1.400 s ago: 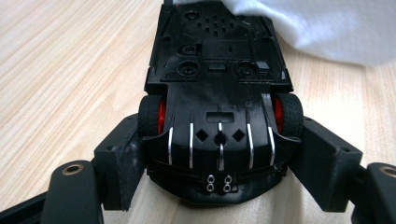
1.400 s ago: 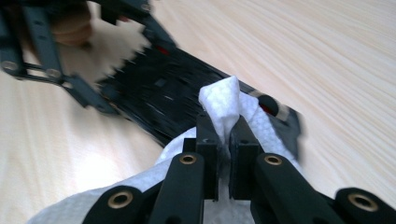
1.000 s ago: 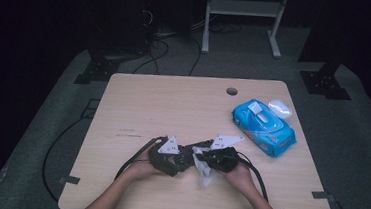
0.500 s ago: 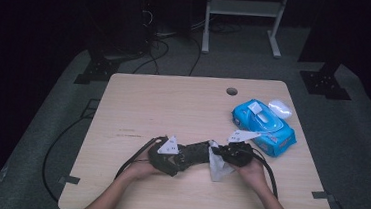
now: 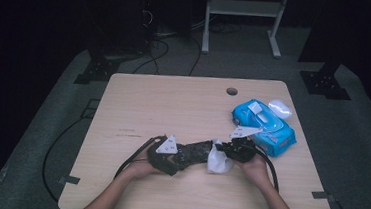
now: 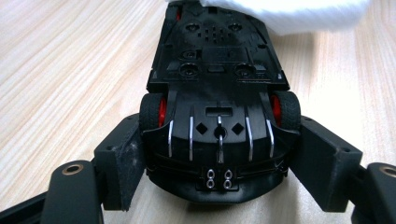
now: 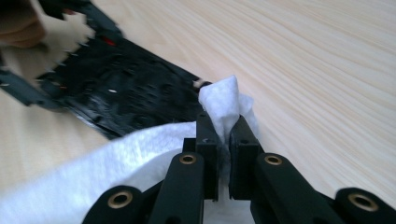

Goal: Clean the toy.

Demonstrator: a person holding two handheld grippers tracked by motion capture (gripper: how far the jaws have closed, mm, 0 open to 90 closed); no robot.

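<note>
The black toy car (image 6: pixel 217 116) lies belly-up on the table (image 5: pixel 173 103), near its front edge, with your left gripper (image 5: pixel 167 155) clamped across the car's rear between the wheels, jaws part-closed on the body. Your right gripper (image 7: pixel 223 140) pinches a white wipe (image 5: pixel 218 158) tight, jaws almost together on a fold of it. Compared with a second ago, the right gripper has carried the wipe sideways along the underside, away from the left gripper, and now sits at the car's far end; the left has held steady. That reads as one wiping pass down the chassis completed. Beyond the car, toward the table's far right corner, lies the blue wipe pack (image 5: pixel 265 123), a white mouse (image 5: pixel 280 108) just behind it.
</note>
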